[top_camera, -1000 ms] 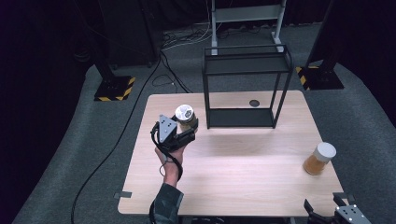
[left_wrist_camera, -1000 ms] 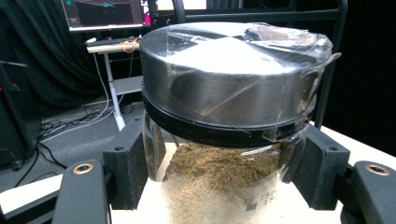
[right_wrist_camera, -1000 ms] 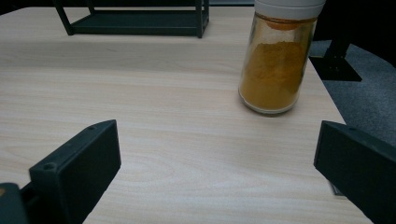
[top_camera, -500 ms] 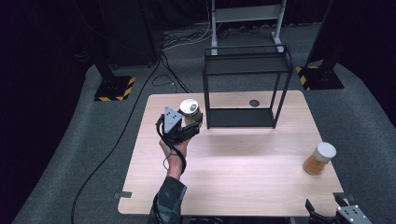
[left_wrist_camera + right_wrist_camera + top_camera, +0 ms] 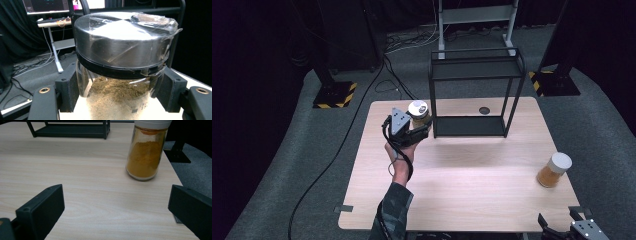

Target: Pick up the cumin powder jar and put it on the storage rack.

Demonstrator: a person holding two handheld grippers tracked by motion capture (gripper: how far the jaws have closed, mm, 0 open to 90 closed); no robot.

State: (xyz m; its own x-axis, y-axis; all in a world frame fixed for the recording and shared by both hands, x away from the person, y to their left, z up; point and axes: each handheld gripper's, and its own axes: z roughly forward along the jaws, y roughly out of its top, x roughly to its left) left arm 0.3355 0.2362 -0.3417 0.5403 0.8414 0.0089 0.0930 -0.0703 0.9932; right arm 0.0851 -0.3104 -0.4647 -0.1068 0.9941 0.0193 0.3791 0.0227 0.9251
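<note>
Jaws of left gripper [image 5: 421,131] pinch spice jar [image 5: 418,111] beside black rack [image 5: 472,75]; right gripper [image 5: 568,231] spread.

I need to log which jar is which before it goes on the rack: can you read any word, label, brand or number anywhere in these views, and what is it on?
None can be read.
Jar in the left gripper: faint dark marks low on the glass, too blurred to read.
Monitors behind it: lit patches, too small to read.
Orange spice jar: no label facing the camera.
Black rack: no markings.
</note>
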